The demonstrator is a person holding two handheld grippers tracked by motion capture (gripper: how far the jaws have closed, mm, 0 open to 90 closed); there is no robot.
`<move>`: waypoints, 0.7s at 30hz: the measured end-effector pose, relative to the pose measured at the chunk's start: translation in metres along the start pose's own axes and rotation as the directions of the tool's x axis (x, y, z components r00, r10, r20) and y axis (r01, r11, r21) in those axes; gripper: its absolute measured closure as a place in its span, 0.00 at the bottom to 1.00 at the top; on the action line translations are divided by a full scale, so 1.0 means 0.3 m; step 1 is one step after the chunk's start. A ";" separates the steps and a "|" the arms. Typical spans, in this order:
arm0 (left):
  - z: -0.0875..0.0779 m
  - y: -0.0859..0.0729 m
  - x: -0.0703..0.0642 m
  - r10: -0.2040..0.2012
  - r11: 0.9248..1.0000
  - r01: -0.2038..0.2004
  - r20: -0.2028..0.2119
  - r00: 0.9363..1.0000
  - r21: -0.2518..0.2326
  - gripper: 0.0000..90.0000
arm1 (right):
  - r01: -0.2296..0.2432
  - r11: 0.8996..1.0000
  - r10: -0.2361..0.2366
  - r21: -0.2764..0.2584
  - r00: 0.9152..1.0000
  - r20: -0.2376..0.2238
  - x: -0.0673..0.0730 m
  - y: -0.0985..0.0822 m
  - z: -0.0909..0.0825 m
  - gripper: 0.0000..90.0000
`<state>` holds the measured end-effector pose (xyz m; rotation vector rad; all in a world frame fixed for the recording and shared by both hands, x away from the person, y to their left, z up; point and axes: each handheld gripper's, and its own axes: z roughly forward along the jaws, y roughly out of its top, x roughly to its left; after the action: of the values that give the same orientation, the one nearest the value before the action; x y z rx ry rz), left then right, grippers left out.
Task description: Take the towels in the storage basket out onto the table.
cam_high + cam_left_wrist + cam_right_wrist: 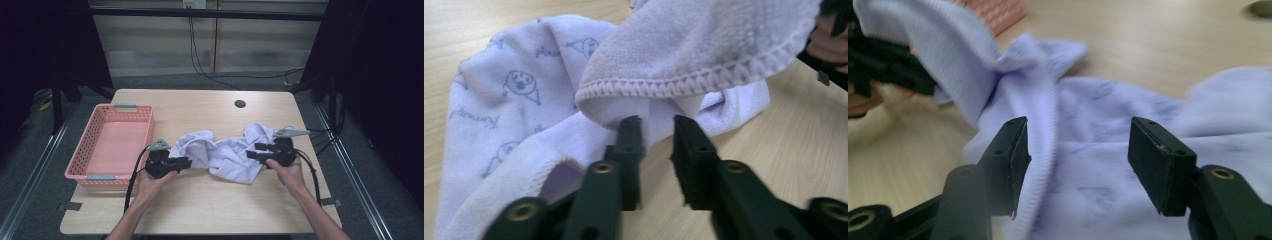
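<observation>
The work in hand looks like the start of spreading or folding a crumpled pale lilac terry towel with small printed cartoon figures (227, 155), which lies bunched in the middle of the light wooden table (200, 210), to the right of an empty pink plastic basket with grey handles (111, 142); both hands are down at the cloth, one at each end, so the step appears to be taking hold of two edges.

The left gripper (658, 135) sits at the towel's left end; its jaws stand a narrow way apart with a fold of cloth just beyond the tips, under a raised stitched hem; nothing is pinched between them, so they count as apart and empty.

The right gripper (1078, 150) is at the towel's right end, low over the cloth; its jaws stand wide, a ridge of hem running up just beside the left jaw, the pads pressing on nothing.

The next move probably calls for each gripper to ease forward until a hem sits between the pads, then close firmly; a layered fold may slip or catch two thicknesses at once.
</observation>
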<state>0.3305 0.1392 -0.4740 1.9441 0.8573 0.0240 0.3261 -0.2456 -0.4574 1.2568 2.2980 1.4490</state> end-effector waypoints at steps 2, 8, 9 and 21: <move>0.002 -0.003 -0.009 0.009 1.000 -0.009 0.015 1.000 -0.001 0.99 | 0.057 0.996 -0.055 0.068 0.998 -0.036 0.039 -0.010 0.066 0.47; -0.012 0.003 -0.052 0.039 0.999 -0.037 0.088 0.995 -0.024 1.00 | 0.098 0.981 -0.095 0.170 0.995 -0.028 0.081 -0.047 0.201 0.68; -0.025 0.005 -0.060 0.047 0.999 -0.045 0.075 0.996 -0.024 0.88 | 0.110 0.974 -0.107 0.197 0.994 -0.029 0.075 -0.064 0.208 0.91; -0.102 -0.008 -0.109 0.089 0.996 -0.086 0.110 0.990 -0.034 0.69 | 0.060 0.965 -0.081 0.256 0.994 0.073 -0.040 -0.147 -0.002 0.86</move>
<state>0.2936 0.1446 -0.4490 1.9352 0.6941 -0.0195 0.3084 -0.2626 -0.4961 1.2551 2.5045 1.0841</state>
